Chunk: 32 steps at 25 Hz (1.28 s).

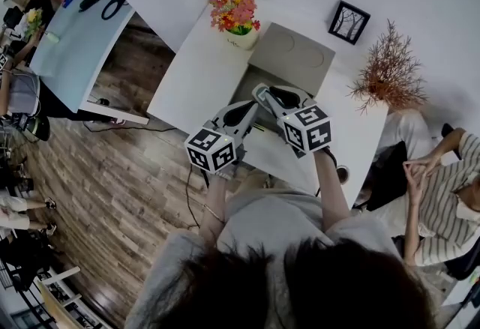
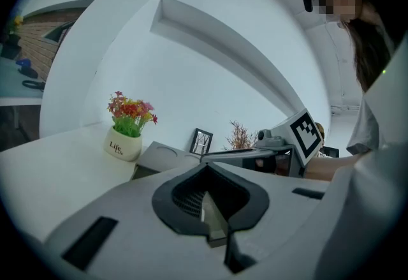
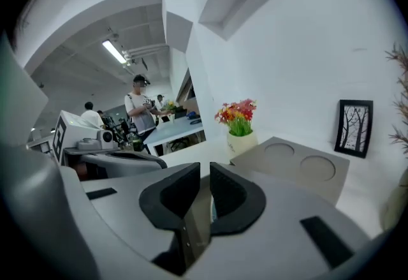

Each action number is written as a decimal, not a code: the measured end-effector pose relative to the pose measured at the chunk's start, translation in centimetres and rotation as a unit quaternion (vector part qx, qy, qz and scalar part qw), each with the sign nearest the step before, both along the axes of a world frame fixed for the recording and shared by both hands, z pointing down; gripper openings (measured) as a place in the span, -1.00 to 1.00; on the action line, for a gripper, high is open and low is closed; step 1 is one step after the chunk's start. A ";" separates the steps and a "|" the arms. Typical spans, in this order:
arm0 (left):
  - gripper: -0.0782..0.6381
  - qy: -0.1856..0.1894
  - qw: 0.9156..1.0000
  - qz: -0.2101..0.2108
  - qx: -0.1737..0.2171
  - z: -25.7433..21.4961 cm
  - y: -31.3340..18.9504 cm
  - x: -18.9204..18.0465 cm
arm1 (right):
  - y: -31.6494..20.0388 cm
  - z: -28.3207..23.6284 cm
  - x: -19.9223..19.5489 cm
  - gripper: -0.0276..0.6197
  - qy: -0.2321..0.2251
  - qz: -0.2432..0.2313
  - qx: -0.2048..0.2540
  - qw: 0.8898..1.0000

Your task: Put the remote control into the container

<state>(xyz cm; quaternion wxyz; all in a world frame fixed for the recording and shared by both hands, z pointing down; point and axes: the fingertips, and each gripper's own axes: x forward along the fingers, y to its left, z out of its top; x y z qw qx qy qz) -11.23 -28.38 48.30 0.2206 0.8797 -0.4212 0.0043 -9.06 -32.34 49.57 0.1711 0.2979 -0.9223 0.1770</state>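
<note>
The white surface carries the grey container at centre frame, its open half under both claws. The left claw is closed and empty; the right claw stands a sliver apart, gripping nothing. The remote control shows in no view, so its place, long axis and heading cannot be told

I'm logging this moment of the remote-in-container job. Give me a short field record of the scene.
table: white; bears flower pot, picture frame, dried plant
container: grey, lid open, beyond the grippers
remote control: not seen in any view
left gripper: jaws together, empty
right gripper: narrow gap, nothing between
</note>
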 end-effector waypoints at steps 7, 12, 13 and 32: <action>-0.77 -0.001 0.999 -0.003 0.049 -3.9 0.4 0.5 | 1.0 -3.4 0.6 -0.87 -0.040 0.001 0.040 0.998; -0.77 -0.005 0.998 -0.007 0.069 -5.6 1.2 1.0 | 1.7 -5.2 1.0 -0.91 -0.062 0.002 0.060 0.996; -0.77 -0.006 0.997 -0.008 0.072 -5.9 1.5 1.1 | 2.0 -5.7 1.1 -0.91 -0.070 0.001 0.064 0.996; -0.77 -0.027 0.989 -0.006 0.143 -10.3 5.6 5.0 | 5.9 -12.1 5.2 -0.92 -0.131 0.002 0.147 0.980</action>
